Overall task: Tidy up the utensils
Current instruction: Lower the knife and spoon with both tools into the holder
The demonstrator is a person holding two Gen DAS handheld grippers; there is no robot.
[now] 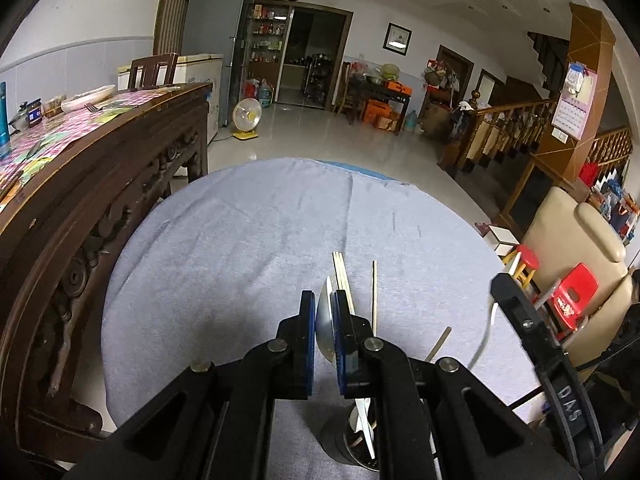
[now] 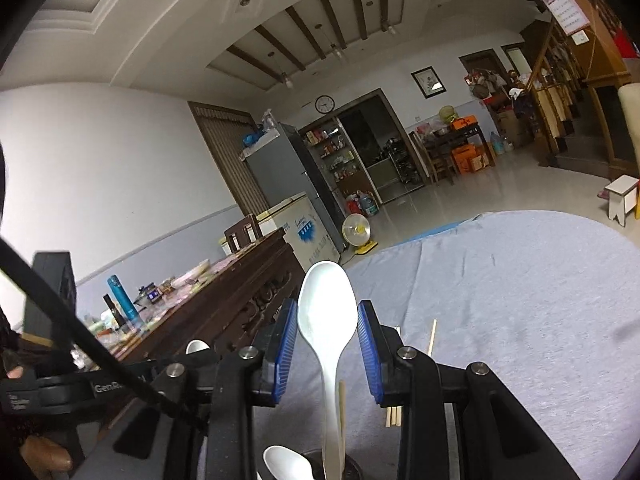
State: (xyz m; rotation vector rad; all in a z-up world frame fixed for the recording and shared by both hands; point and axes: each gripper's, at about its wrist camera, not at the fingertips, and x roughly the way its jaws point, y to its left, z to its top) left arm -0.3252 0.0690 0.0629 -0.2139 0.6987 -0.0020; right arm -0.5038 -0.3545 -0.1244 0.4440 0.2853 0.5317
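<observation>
My left gripper (image 1: pixel 323 314) holds a metal spoon (image 1: pixel 325 330) between its nearly closed blue pads, above a dark utensil cup (image 1: pixel 352 442) that holds white utensils. Bamboo chopsticks (image 1: pixel 343 280) lie on the grey cloth just beyond it, with a single chopstick (image 1: pixel 374 294) to their right. My right gripper (image 2: pixel 327 322) stands open around a white plastic spoon (image 2: pixel 326 320) whose handle goes down into the cup (image 2: pixel 320 466). The pads do not touch the spoon. A second white spoon (image 2: pixel 286 464) sits in the cup. Chopsticks (image 2: pixel 432 338) lie on the cloth behind.
The round table under the grey cloth (image 1: pixel 260 232) stands beside a dark carved wooden sideboard (image 1: pixel 120 168) on the left, loaded with plates and bottles. A beige armchair (image 1: pixel 580 264) and red stools (image 1: pixel 572 296) stand to the right. The right gripper's body (image 1: pixel 532 340) shows in the left wrist view.
</observation>
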